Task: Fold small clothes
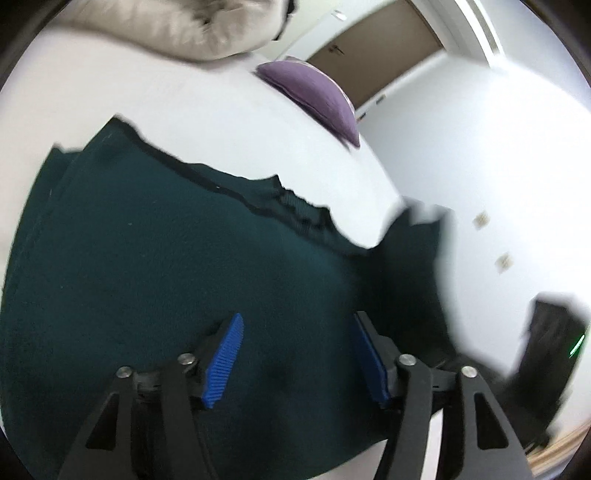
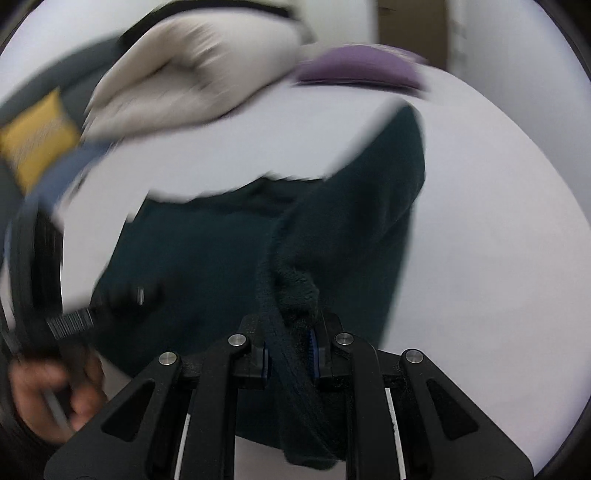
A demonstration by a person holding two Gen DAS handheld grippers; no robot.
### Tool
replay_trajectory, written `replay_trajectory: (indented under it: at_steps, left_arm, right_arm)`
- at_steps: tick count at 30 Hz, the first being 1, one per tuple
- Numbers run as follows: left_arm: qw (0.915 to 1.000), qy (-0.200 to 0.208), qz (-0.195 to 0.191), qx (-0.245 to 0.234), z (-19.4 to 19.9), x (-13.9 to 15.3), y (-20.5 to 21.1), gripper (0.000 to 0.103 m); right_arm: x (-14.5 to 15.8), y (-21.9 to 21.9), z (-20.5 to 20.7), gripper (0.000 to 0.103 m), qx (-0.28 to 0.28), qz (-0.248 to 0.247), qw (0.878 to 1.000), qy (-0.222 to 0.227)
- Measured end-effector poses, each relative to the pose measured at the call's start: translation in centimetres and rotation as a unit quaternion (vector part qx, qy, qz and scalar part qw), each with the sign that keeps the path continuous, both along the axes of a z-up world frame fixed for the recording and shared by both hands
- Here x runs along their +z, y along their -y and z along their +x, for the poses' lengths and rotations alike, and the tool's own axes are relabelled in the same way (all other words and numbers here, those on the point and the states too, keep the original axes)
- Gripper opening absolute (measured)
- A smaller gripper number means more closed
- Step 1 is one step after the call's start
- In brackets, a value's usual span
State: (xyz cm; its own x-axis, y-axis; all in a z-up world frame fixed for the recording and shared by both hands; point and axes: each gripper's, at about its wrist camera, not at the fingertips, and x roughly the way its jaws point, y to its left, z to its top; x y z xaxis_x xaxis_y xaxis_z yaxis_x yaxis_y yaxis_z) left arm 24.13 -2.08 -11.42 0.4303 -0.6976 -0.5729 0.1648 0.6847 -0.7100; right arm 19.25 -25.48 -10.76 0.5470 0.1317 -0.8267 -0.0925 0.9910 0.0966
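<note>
A dark green fleece garment lies spread on a white bed. My left gripper is open just above it, its blue pads wide apart with only flat cloth behind them. My right gripper is shut on a bunched edge of the same garment, and the cloth trails up from the jaws, lifted off the white bed. A sleeve or corner stretches away to the upper right. The right wrist view is blurred by motion.
A purple cushion and a beige pillow lie at the far side of the bed. A person's hand shows at the lower left of the right wrist view. A dark box stands on the floor by a white wall.
</note>
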Motion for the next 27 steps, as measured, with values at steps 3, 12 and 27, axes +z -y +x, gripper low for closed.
replay_trajectory:
  at_steps: [3, 12, 27]
  left_arm:
    - [0.9988, -0.023, -0.043, 0.002, 0.8, -0.5, -0.7, 0.073]
    - [0.9916, -0.085, -0.085, -0.048, 4.3, -1.8, 3.9, 0.082]
    - [0.9872, -0.115, 0.004, -0.11, 6.5, -2.4, 9.4, 0.015]
  right_arm:
    - [-2.2, -1.8, 0.7, 0.014, 0.014, -0.017, 1.0, -0.019]
    - [-2.4, -1.9, -1.3, 0.014, 0.026, -0.043, 0.999, 0.012]
    - [-1.1, 0.7, -8.3, 0.049, 0.053, 0.044, 0.997, 0.037]
